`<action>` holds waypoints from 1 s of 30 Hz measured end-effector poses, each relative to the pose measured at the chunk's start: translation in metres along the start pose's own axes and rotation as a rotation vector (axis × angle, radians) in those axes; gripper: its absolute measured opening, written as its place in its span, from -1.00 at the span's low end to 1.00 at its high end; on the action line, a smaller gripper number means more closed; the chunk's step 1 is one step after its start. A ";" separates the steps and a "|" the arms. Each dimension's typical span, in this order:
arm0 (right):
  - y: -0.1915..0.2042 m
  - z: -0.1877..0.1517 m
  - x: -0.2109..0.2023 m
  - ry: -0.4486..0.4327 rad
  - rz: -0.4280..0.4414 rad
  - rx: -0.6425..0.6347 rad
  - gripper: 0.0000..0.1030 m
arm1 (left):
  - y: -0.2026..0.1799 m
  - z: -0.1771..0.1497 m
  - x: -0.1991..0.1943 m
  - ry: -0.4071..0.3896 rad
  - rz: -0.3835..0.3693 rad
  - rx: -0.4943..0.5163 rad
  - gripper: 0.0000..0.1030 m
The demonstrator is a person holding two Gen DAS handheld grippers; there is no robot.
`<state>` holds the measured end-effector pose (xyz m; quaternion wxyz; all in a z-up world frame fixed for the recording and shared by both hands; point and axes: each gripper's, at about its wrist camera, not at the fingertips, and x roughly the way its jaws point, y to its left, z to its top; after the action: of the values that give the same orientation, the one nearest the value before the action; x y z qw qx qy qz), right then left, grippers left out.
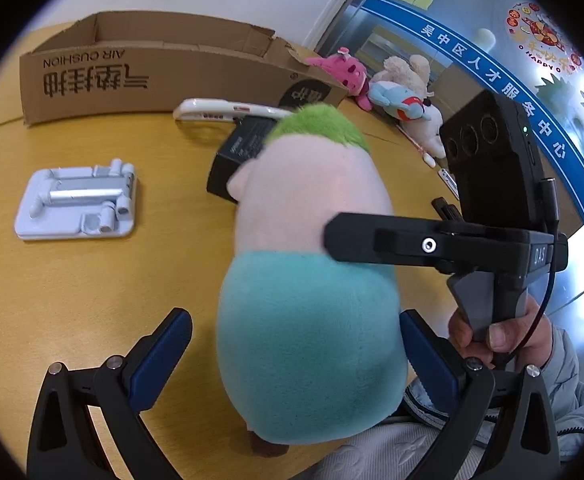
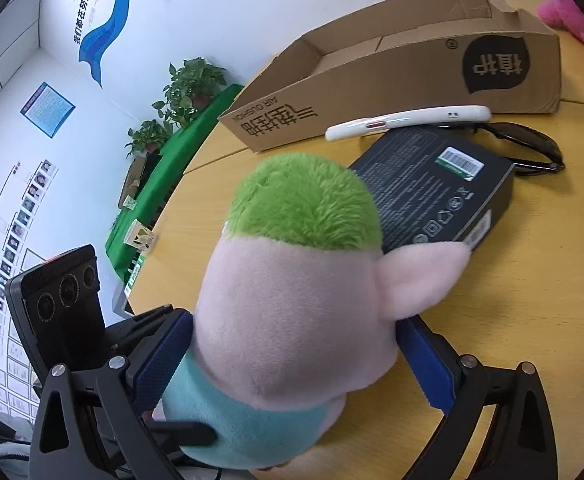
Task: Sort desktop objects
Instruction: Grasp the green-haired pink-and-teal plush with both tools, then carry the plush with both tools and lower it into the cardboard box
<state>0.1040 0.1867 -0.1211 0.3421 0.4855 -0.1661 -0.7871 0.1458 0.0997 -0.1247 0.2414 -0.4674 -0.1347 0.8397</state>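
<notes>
A plush toy (image 1: 311, 320) with green hair, a pink head and a teal body stands upright near the table's front edge. My left gripper (image 1: 295, 344) is open around its teal body; the left pad (image 1: 164, 356) stands clear of it and the right pad (image 1: 423, 364) is against it. My right gripper (image 2: 295, 344) is shut on the plush toy's (image 2: 292, 320) pink head, both blue pads pressing its sides. From the left wrist view, one black finger of the right gripper (image 1: 355, 240) lies against the toy's side, held by a hand (image 1: 499, 332).
An open cardboard box (image 1: 152, 80) lies at the back of the wooden table (image 1: 72, 280). In front of it are a white phone case (image 2: 407, 122), a black box (image 2: 439, 184) and sunglasses (image 2: 527, 144). A white folded stand (image 1: 78, 200) lies left. More plush toys (image 1: 391, 92) sit far right.
</notes>
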 end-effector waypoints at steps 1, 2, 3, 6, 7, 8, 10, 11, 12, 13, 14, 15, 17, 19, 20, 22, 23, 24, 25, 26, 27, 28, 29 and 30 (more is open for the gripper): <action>0.003 -0.002 0.001 -0.006 -0.006 -0.013 0.95 | 0.001 -0.001 0.000 0.013 -0.002 0.002 0.96; 0.005 -0.002 0.002 -0.003 -0.010 -0.019 0.95 | 0.000 -0.002 0.002 0.026 -0.009 0.008 0.92; 0.007 -0.002 0.005 -0.003 -0.015 -0.027 0.94 | -0.001 -0.003 0.003 0.036 -0.015 0.013 0.84; 0.009 -0.003 0.004 -0.012 -0.027 -0.042 0.86 | -0.004 -0.003 0.000 0.032 0.013 0.022 0.78; 0.010 -0.003 0.005 -0.016 -0.030 -0.044 0.84 | -0.005 -0.002 -0.002 0.028 0.014 0.027 0.72; 0.011 -0.003 0.004 -0.022 -0.031 -0.047 0.80 | -0.006 -0.002 -0.003 0.026 0.015 0.028 0.70; 0.012 -0.003 0.001 -0.030 -0.016 -0.050 0.74 | -0.008 0.000 -0.006 0.021 0.025 0.030 0.64; 0.012 -0.001 0.001 -0.029 -0.010 -0.052 0.72 | -0.009 0.000 -0.007 0.019 0.033 0.035 0.64; 0.015 0.000 -0.002 -0.035 -0.004 -0.059 0.72 | -0.011 0.001 -0.011 0.009 0.040 0.046 0.62; 0.017 0.002 -0.005 -0.047 0.001 -0.065 0.72 | -0.013 0.004 -0.015 -0.004 0.045 0.056 0.61; 0.021 0.006 -0.007 -0.058 0.003 -0.074 0.72 | -0.016 0.008 -0.020 -0.022 0.047 0.066 0.61; 0.026 0.012 -0.016 -0.080 0.004 -0.094 0.72 | -0.017 0.012 -0.023 -0.037 0.048 0.074 0.60; 0.038 0.023 -0.030 -0.123 0.001 -0.133 0.72 | -0.024 0.026 -0.037 -0.085 0.054 0.104 0.60; 0.050 0.039 -0.043 -0.158 -0.007 -0.170 0.72 | -0.030 0.042 -0.049 -0.129 0.064 0.135 0.60; 0.055 0.047 -0.049 -0.174 -0.011 -0.188 0.72 | -0.033 0.052 -0.055 -0.152 0.070 0.153 0.60; 0.070 0.069 -0.064 -0.208 -0.025 -0.246 0.72 | -0.039 0.071 -0.066 -0.198 0.084 0.192 0.60; 0.076 0.078 -0.071 -0.222 -0.032 -0.271 0.72 | -0.042 0.081 -0.072 -0.224 0.090 0.214 0.60; 0.088 0.092 -0.080 -0.247 -0.047 -0.308 0.72 | -0.045 0.091 -0.078 -0.250 0.093 0.230 0.59; 0.095 0.101 -0.086 -0.263 -0.058 -0.336 0.72 | -0.048 0.102 -0.084 -0.278 0.094 0.245 0.59; 0.103 0.109 -0.094 -0.280 -0.070 -0.364 0.72 | -0.051 0.115 -0.092 -0.311 0.096 0.263 0.59; 0.115 0.122 -0.104 -0.305 -0.085 -0.401 0.72 | -0.055 0.124 -0.098 -0.338 0.101 0.278 0.59; 0.122 0.130 -0.111 -0.322 -0.093 -0.425 0.72 | -0.055 0.133 -0.106 -0.365 0.104 0.290 0.59; 0.128 0.138 -0.118 -0.337 -0.096 -0.442 0.72 | -0.057 0.141 -0.112 -0.388 0.109 0.299 0.59; 0.135 0.150 -0.126 -0.351 -0.094 -0.461 0.72 | -0.059 0.153 -0.120 -0.416 0.115 0.308 0.59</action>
<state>0.0603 0.1684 0.1116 0.3725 0.2585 -0.0166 -0.8911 0.0863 0.0858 0.0690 0.2288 -0.2495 -0.0251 0.9406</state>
